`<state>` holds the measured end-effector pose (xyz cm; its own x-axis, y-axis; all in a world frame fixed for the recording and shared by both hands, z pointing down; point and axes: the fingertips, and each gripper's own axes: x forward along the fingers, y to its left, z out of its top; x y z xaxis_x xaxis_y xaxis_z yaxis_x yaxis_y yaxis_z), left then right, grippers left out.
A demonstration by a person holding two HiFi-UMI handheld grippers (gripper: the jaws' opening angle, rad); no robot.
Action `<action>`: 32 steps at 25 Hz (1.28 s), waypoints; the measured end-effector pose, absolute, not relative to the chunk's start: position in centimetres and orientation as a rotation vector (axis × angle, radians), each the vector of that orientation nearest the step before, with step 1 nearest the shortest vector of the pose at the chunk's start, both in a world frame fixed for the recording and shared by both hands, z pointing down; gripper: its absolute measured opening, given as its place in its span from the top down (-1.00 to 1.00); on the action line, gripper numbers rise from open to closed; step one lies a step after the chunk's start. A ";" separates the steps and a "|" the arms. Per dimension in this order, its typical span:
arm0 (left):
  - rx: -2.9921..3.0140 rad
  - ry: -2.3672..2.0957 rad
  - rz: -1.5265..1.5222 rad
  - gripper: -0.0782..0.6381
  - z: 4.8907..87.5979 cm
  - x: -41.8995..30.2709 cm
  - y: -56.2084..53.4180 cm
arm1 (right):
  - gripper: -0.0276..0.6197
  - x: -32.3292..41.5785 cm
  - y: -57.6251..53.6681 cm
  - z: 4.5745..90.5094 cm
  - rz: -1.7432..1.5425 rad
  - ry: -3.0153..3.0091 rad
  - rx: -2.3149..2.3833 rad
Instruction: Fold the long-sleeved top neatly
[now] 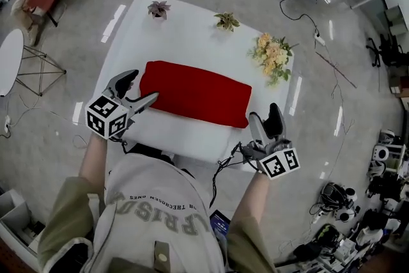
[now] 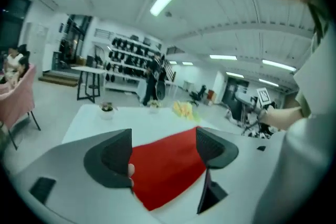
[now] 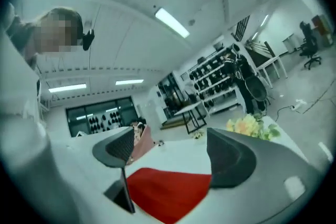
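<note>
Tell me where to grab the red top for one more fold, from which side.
Probably the left short edge, coming in low from that end. The red top lies flat as a long rectangle on the table, so only edges offer a pinch. The left gripper, open and empty, hovers beside that end; the right gripper, open, is off the near right corner.

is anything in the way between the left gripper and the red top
Nothing visible. The left gripper hangs open at the left end of the red top, above the white table. The small plants and flowers sit at the far edge, out of the path.
</note>
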<state>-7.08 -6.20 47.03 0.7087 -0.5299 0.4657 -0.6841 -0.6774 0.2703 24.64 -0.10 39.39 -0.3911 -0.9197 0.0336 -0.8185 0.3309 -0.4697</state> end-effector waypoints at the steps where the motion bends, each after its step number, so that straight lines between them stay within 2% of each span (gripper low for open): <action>1: 2.495 -1.004 0.389 -0.28 45.3 -6.8 -6.1 | -0.40 23.9 0.3 38.3 -0.570 2.322 -1.586; 3: 2.510 -1.104 0.253 -0.28 42.8 -6.0 -5.3 | -0.40 21.6 1.0 37.0 -0.473 2.318 -1.650; 6: 2.499 -1.205 0.205 -0.27 41.2 -4.9 -3.3 | -0.39 17.6 2.2 35.9 -0.339 2.336 -1.784; 8: 2.486 -1.267 0.190 -0.27 40.3 -4.7 -2.2 | -0.30 15.8 3.1 35.0 -0.265 2.321 -1.860; 10: 2.506 -1.339 0.169 -0.07 38.9 -5.0 -1.1 | 0.04 14.8 4.2 34.1 -0.177 2.318 -1.935; 17: 2.583 -1.579 0.032 0.57 34.8 -6.6 1.2 | 0.70 14.6 6.7 33.3 0.008 2.257 -2.149; 19: 2.593 -1.625 0.006 0.70 34.3 -6.9 1.3 | 0.90 15.0 7.0 33.2 0.041 2.231 -2.198; 32: 2.653 -1.629 -0.033 0.75 33.2 -6.6 0.6 | 0.91 13.9 6.4 31.2 0.202 2.250 -2.196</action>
